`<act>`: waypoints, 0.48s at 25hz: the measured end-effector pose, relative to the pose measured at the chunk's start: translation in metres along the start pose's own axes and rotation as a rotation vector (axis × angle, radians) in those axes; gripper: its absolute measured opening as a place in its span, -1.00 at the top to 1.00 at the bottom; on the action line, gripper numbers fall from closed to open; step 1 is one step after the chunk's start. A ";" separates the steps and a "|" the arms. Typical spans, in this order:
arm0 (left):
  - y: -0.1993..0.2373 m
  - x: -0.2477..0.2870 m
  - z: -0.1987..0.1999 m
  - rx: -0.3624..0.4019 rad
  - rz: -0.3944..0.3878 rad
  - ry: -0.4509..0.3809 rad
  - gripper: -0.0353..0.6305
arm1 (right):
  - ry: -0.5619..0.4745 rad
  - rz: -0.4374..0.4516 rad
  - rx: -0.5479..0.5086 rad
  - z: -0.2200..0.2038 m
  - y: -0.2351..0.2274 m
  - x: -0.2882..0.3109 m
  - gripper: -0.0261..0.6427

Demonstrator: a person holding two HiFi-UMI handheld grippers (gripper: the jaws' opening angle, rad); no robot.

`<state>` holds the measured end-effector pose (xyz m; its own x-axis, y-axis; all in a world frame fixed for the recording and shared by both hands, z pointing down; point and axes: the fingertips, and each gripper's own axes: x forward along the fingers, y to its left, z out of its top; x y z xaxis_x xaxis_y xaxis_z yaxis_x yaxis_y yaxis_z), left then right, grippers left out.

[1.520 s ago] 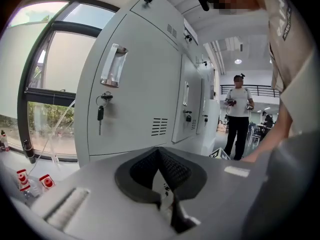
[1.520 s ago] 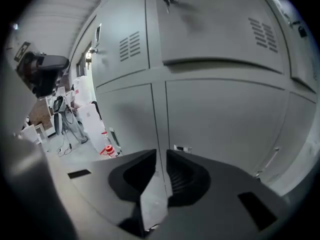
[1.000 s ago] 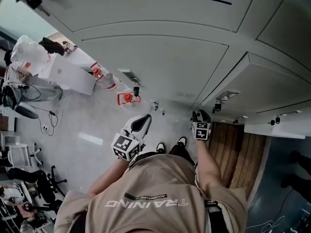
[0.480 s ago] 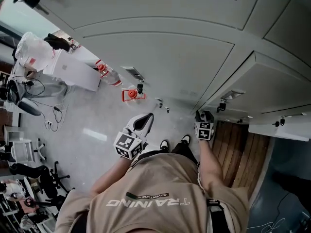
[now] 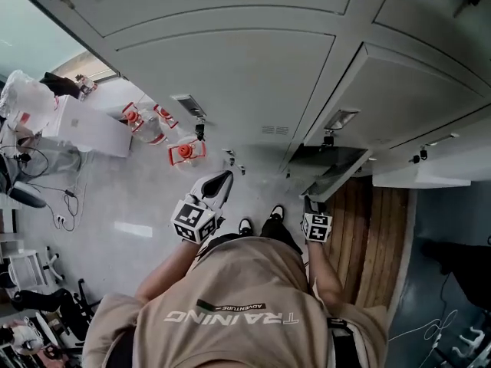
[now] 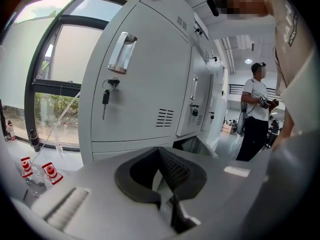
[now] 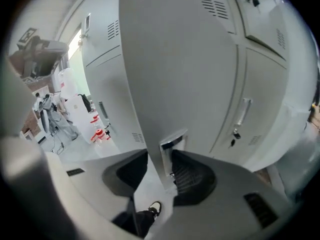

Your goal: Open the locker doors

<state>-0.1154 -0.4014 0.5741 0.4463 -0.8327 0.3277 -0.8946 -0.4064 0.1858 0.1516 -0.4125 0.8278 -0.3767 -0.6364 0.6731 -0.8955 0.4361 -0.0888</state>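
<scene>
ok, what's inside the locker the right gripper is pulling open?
The head view shows only a dark strip of locker interior, with no contents discernible. The partly open locker door, clamped by the right gripper, covers the rest.

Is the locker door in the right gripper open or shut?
Open: the locker door stands swung out, dark interior showing behind it, right gripper clamped on its edge.

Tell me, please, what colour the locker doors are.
The locker doors are plain pale grey, clearest in the left gripper view.

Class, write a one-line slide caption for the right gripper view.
Right gripper clamps the open locker door at its handle.
</scene>
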 end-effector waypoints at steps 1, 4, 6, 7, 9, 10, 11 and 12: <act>-0.004 0.001 0.000 -0.003 -0.015 0.002 0.88 | 0.004 -0.022 0.014 -0.008 -0.007 -0.010 0.48; -0.013 0.005 -0.003 0.004 -0.061 0.007 0.88 | 0.018 -0.084 0.039 -0.028 -0.028 -0.033 0.48; -0.019 0.008 -0.003 0.012 -0.089 0.005 0.88 | 0.031 -0.126 0.058 -0.039 -0.043 -0.046 0.48; -0.022 0.009 -0.002 0.015 -0.102 0.003 0.88 | 0.039 -0.150 0.070 -0.045 -0.051 -0.052 0.48; -0.027 0.010 0.000 0.022 -0.127 -0.003 0.88 | 0.054 -0.204 0.097 -0.054 -0.068 -0.065 0.49; -0.029 0.010 0.001 0.025 -0.137 -0.007 0.88 | 0.059 -0.231 0.117 -0.058 -0.076 -0.070 0.50; -0.030 0.009 0.003 0.028 -0.145 -0.011 0.88 | 0.061 -0.257 0.141 -0.062 -0.085 -0.076 0.50; -0.032 0.008 0.003 0.030 -0.152 -0.014 0.88 | 0.059 -0.281 0.165 -0.065 -0.093 -0.080 0.52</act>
<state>-0.0836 -0.3963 0.5678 0.5765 -0.7659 0.2847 -0.8171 -0.5391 0.2042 0.2804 -0.3608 0.8295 -0.0990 -0.6770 0.7293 -0.9906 0.1369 -0.0075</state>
